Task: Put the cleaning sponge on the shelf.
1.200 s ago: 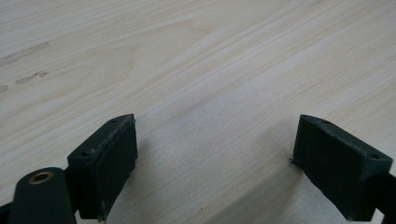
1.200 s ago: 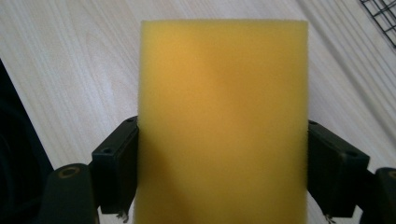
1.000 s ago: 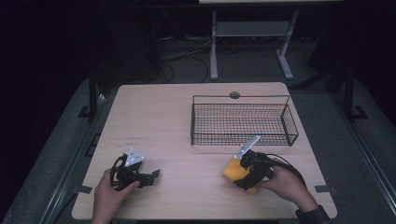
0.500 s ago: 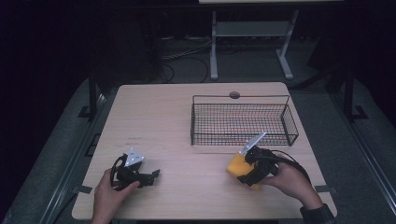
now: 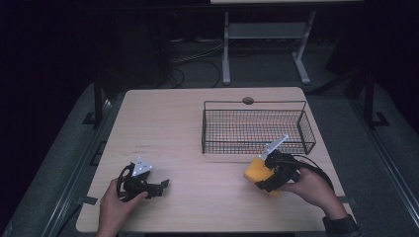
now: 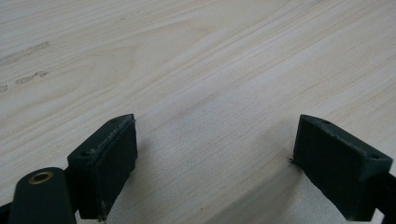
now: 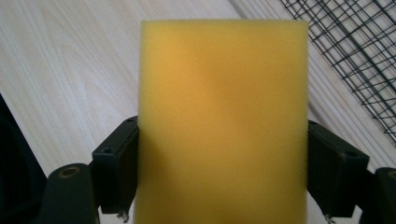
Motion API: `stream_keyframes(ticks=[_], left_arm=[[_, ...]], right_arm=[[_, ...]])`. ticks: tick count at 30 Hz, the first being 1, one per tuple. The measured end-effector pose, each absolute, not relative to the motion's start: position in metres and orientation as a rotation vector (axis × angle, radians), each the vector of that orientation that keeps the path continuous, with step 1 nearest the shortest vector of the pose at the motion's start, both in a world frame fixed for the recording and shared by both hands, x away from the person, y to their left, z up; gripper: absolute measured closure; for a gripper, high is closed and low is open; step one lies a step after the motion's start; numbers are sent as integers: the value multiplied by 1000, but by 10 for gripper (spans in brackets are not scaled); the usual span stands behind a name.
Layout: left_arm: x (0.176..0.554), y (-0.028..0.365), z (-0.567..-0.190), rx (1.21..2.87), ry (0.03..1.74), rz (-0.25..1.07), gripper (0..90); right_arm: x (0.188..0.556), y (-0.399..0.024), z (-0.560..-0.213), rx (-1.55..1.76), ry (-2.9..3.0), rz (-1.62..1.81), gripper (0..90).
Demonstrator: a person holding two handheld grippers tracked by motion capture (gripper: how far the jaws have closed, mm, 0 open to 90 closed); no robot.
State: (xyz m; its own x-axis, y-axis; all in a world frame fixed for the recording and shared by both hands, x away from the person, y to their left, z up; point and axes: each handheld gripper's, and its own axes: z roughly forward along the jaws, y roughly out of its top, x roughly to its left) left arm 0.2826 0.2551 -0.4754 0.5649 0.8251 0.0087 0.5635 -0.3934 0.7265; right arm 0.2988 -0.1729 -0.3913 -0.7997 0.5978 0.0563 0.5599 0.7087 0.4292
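Item in hand: yellow sponge block [image 7: 223, 116], clamped between the jaws of your right gripper [image 5: 269, 173] and carried just above the counter [image 5: 168, 123], close to the near wall of the wire basket [image 5: 257, 129]; the step looks like transport toward that basket. Next you'd need to lift the block over the near rim, the one obstacle, before letting go. Your left gripper [image 5: 159, 186] rests on the counter well apart, jaws wide, holding nothing

Both tongs are black. The left tongs [image 5: 163, 184] and right tongs [image 5: 258, 178] each carry a grey three-cornered plate, trailing black cable; brass screws show at the jaws, and one dark sleeve cuff.
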Motion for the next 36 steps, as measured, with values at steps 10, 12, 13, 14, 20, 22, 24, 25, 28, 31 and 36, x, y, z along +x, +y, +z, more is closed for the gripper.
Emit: stream_keyframes(ticks=[10,12,13,14,20,22,24,25,28,31,36], left_arm=[[283,255,-475,2108,1107,487,128],[283,255,-475,2108,1107,487,128],[283,255,-475,2107,1108,486,128],[283,255,-475,2107,1108,486,128],[283,255,-475,2108,1107,487,128],[283,255,-475,2107,1108,486,128],[283,255,-475,2108,1107,487,128],[283,255,-475,2108,1107,487,128],[283,255,-475,2108,1107,487,128],[283,255,-475,2110,1106,487,128],[283,255,-475,2112,1104,487,128]], right_arm=[[304,-185,-385,989,2797,675,224],[306,-187,-384,999,2792,675,225],[306,-188,-384,1001,2791,675,225],[307,-189,-383,1005,2788,673,225],[311,-198,-380,1036,2777,669,225],[313,-200,-379,1040,2774,668,225],[314,-203,-379,1049,2769,662,225],[315,-204,-378,1056,2766,661,225],[318,-208,-377,1066,2761,655,225],[321,-211,-376,1081,2753,651,225],[327,-219,-374,1114,2739,641,225]])
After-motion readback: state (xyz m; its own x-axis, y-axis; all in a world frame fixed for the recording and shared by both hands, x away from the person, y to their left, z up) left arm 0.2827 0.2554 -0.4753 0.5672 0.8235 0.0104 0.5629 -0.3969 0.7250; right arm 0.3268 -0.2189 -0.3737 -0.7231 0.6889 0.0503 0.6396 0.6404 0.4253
